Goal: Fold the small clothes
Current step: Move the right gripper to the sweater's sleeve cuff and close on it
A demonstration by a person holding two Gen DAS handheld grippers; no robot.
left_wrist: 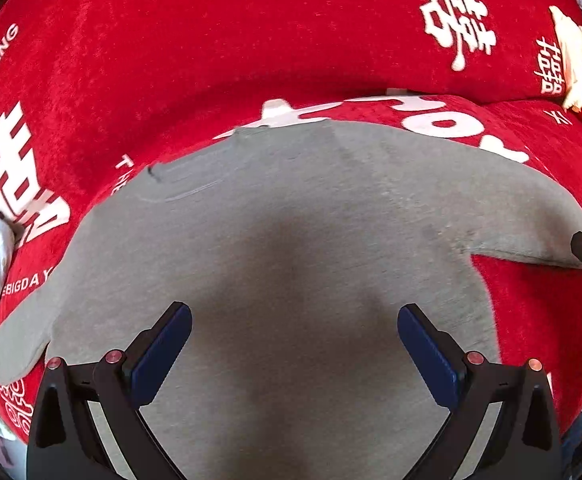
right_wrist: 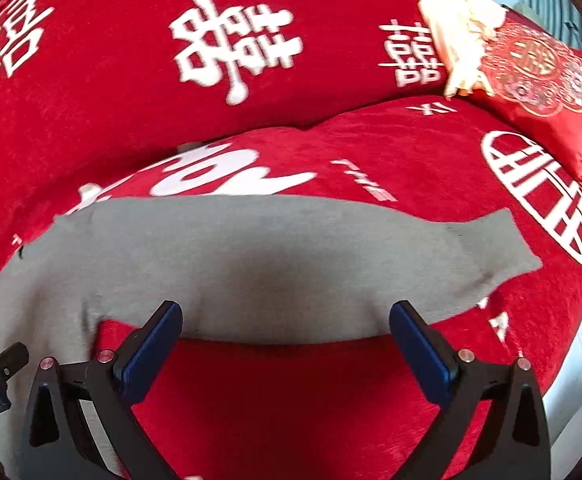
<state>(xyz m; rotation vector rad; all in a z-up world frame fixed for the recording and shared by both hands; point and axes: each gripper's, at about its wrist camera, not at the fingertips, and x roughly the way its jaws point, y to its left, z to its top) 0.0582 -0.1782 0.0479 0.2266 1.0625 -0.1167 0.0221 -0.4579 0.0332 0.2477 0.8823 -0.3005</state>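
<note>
as the grey t-shirt (left_wrist: pixel 291 220) lay spread flat on the red sofa cover (left_wrist: pixel 211 40), i had the left gripper (left_wrist: pixel 294 340) and the right gripper (right_wrist: pixel 286 336) both wide and empty above it, so i judged folding not yet begun, the next move needing a sleeve pinched.

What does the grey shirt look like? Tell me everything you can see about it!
The grey shirt is plain, soft-looking knit cloth with no pictures on it. It lies spread out flat on the red sofa cover with white writing. One short sleeve sticks out on each side, seen best in the right wrist view. Both the left gripper and the right gripper are open above it. Nothing grips it.
</note>
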